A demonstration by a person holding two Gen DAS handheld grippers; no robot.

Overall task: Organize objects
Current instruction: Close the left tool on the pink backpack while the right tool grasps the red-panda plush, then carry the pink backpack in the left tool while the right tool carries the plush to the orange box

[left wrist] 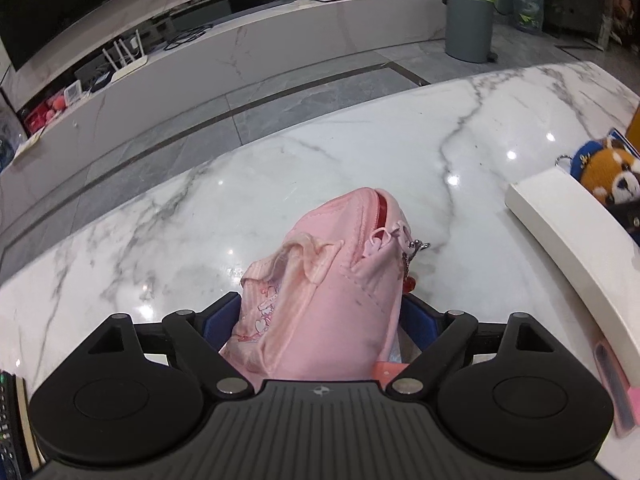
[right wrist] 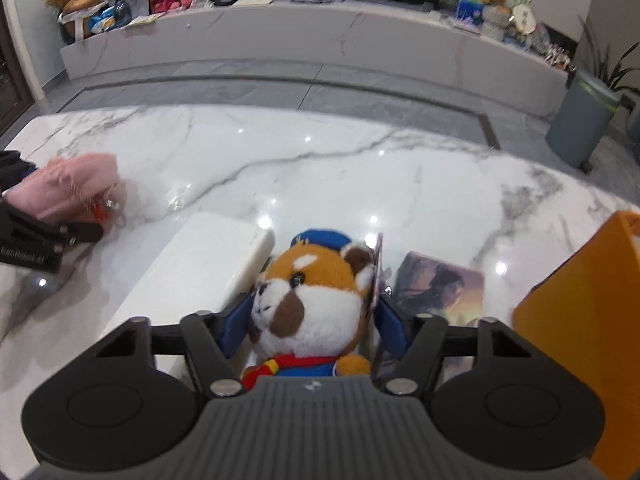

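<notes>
While the left tongs [left wrist: 320, 320] straddle the part-unzipped pink bag [left wrist: 320, 292] unclamped, right tongs [right wrist: 312, 320] pinch the plush [right wrist: 308, 300].

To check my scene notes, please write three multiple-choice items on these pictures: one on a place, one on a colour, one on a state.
1. Where is the pink bag?
A. on the floor
B. between the fingers of the left claw, on the marble table
C. inside the bin

2. The hat of the plush toy is:
A. blue
B. green
C. white

3. The bag's top zip is:
A. fully closed
B. missing
C. partly open

Answers: 1 B, a claw finger stands on each side of it; 2 A, the cap above its ears is blue; 3 C, red lining shows through the gap.
</notes>
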